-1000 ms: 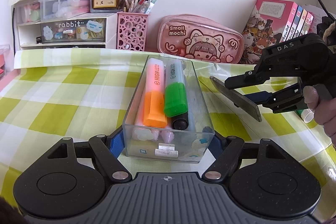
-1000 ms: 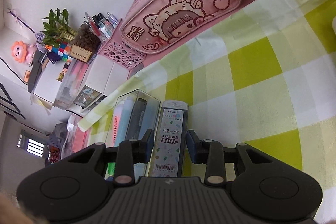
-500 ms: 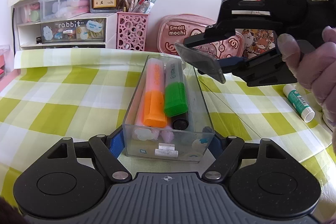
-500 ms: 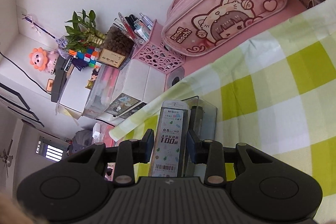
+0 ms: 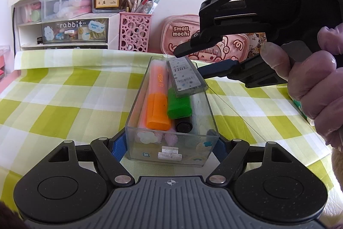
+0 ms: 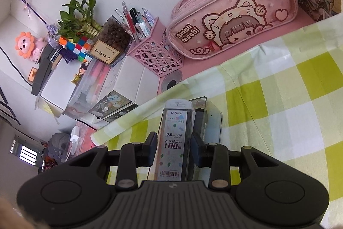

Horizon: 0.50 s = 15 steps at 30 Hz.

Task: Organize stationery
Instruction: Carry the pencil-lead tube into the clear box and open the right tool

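Two grippers share one job at the centre of the left wrist view. The left gripper (image 5: 170, 146) pinches the near end of the clear box (image 5: 171, 119) between its blue pads, apparently to keep it from sliding on the checked cloth (image 5: 64, 100). The right gripper (image 5: 200, 58) comes in from the upper right, jaws closed on a flat lead case (image 5: 186, 76) — gripped by its long edges, so the free end can lead the way in. That end hangs tilted just over the green highlighter (image 5: 179, 106) and beside the orange highlighter (image 5: 157, 100). My guess is the box's right side — the emptier strip — is the intended slot.
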Motion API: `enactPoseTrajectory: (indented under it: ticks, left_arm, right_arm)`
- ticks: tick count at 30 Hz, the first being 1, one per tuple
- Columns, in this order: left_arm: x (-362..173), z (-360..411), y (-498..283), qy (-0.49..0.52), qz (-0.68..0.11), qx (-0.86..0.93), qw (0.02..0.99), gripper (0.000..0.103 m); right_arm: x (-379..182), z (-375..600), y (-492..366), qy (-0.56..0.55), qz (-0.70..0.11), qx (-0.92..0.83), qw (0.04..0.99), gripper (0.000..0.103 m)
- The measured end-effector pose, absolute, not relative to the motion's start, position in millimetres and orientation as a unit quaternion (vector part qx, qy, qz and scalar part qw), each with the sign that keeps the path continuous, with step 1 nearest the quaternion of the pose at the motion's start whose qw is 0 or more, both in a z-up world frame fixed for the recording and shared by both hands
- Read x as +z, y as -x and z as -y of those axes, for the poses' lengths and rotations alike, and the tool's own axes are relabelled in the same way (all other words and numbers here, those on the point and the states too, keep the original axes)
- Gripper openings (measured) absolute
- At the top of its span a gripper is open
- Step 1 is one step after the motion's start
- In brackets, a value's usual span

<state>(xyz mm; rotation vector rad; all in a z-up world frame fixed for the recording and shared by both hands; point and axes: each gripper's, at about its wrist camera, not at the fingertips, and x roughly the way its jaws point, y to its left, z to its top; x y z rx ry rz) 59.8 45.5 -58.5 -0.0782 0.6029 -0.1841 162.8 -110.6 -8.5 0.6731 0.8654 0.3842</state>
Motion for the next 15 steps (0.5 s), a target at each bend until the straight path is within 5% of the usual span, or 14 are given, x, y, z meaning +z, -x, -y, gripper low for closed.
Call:
enactPoseTrajectory:
  ticks: [10, 15]
  left_arm:
    - [-58.8, -46.0, -60.0, 0.038, -0.297, -0.090, 0.950, 0.076]
    - [-58.9, -46.1, -60.1, 0.038, -0.296, -0.090, 0.950, 0.076]
  right_arm:
    - [1.6, 104.1, -162.0, -0.282, -0.395, 0.188, 0.854, 0.053]
    - [-4.9, 98.6, -164.0, -0.276, -0.405, 0.192, 0.850, 0.043]
